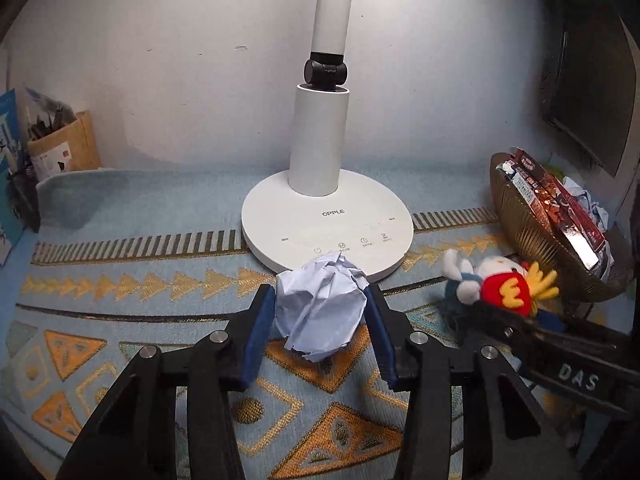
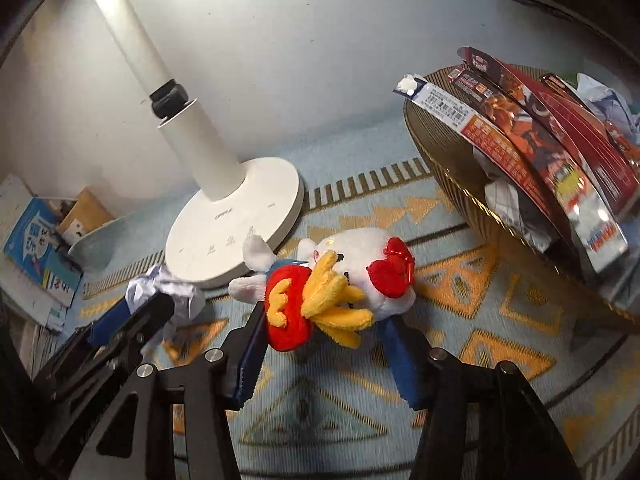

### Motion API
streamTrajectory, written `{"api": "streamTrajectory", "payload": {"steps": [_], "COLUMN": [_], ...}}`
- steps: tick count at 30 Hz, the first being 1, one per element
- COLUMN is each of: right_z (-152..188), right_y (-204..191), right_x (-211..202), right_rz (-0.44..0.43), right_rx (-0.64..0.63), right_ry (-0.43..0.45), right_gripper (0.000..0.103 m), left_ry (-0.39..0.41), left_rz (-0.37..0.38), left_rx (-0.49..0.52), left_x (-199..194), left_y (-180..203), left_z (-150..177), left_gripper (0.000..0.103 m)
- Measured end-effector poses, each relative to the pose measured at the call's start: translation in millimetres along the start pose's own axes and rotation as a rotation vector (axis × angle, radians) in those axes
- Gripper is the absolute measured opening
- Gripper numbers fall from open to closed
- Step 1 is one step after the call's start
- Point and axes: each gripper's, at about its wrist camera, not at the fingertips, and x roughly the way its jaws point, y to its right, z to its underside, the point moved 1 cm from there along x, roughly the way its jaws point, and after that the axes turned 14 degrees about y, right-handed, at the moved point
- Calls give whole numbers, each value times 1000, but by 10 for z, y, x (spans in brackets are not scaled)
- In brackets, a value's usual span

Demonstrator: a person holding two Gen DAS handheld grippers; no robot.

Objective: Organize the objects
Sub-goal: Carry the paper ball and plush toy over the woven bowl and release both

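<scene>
**Two-handed pickup: paper ball and plush toy**

Patterned blue-and-gold cloth [image 1: 120, 248] covers the work surface, which backs onto a plain white wall. A white lamp [image 1: 326, 216] stands at the centre rear on a round base. A ribbed gold bowl [image 2: 452, 168] sits to the right and already holds flat snack packets [image 2: 532, 152] and crumpled paper.

**Left gripper** [image 1: 320, 312]: the jaws stand partly closed, with both blue pads against the sides of the paper ball [image 1: 320, 304]. The ball lies just in front of the lamp base, at its rim. The paper looks lightly pinched, not crushed.

**Right gripper** [image 2: 328, 320]: the jaws stand partly closed around the plush toy [image 2: 332, 280], a white figure with a red and yellow front. The left pad presses the red part; the right pad sits under the white body. The toy lies on the cloth between the lamp base and the bowl.

**Procedure for this step (judgement):**
1. Confirm both grips are firm before lifting; soft items compress and can slip.
2. Lift straight up, clear of the lamp base.
3. Keep the two grippers apart; they work close together.
4. The bowl is probably where the paper belongs; approach above its rim and avoid the leaning packets.
</scene>
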Motion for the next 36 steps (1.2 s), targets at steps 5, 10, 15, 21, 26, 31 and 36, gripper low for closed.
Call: {"api": "streamTrajectory", "payload": {"steps": [5, 10, 15, 21, 26, 31, 36], "right_z": [303, 596, 127, -737, -1255, -1432, -1219], "right_y": [133, 441, 848, 1251, 1459, 1720, 2053], "right_x": [-511, -982, -1487, -1632, -1268, -935, -911], "right_rz": [-16, -49, -12, 82, 105, 135, 72], "right_rx": [-167, -184, -154, -56, 18, 52, 192], "right_ry": [-34, -34, 84, 232, 261, 218, 170], "right_gripper": [54, 54, 54, 54, 55, 75, 75], "left_ry": [-14, -31, -3, 61, 63, 4, -37], "left_rz": [6, 48, 122, 212, 245, 259, 267], "left_rx": [-38, -38, -29, 48, 58, 42, -21], "left_x": [-505, -803, -826, -630, -195, 220, 318], "left_y": [157, 455, 917, 1710, 2165, 2293, 2144], "left_z": [176, 260, -27, -618, -876, -819, -646], "left_gripper": [43, 43, 43, 43, 44, 68, 79]}}
